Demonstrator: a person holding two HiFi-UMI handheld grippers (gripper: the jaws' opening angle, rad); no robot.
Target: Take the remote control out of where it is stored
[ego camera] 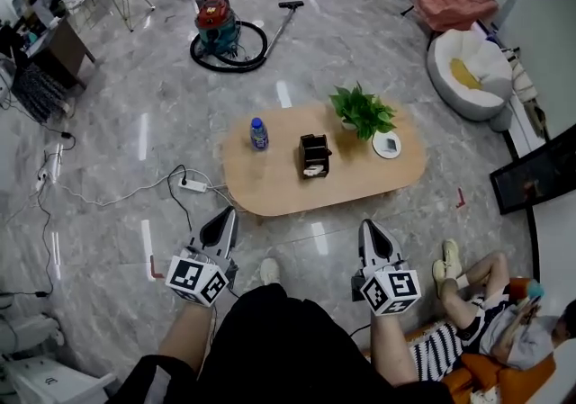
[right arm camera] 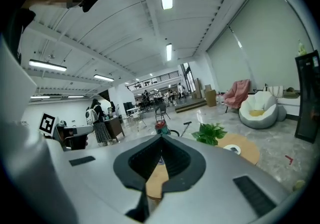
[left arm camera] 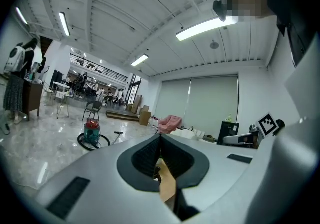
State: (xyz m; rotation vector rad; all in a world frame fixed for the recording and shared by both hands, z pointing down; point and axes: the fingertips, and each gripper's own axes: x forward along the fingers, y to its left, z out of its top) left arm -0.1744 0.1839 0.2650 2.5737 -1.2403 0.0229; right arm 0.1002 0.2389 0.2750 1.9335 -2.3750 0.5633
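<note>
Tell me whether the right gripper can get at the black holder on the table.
Probably yes: nothing stands between the right gripper and the black holder, though its jaws are shut.

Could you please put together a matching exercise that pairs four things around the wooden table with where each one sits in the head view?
Things:
1. water bottle
2. black storage box
3. potted plant
4. power strip

Places:
A. on the floor, left of the table
B. right part of the tabletop, toward the far edge
C. middle of the tabletop
D. left part of the tabletop

Pairs: 1-D, 2-C, 3-B, 4-A.
</note>
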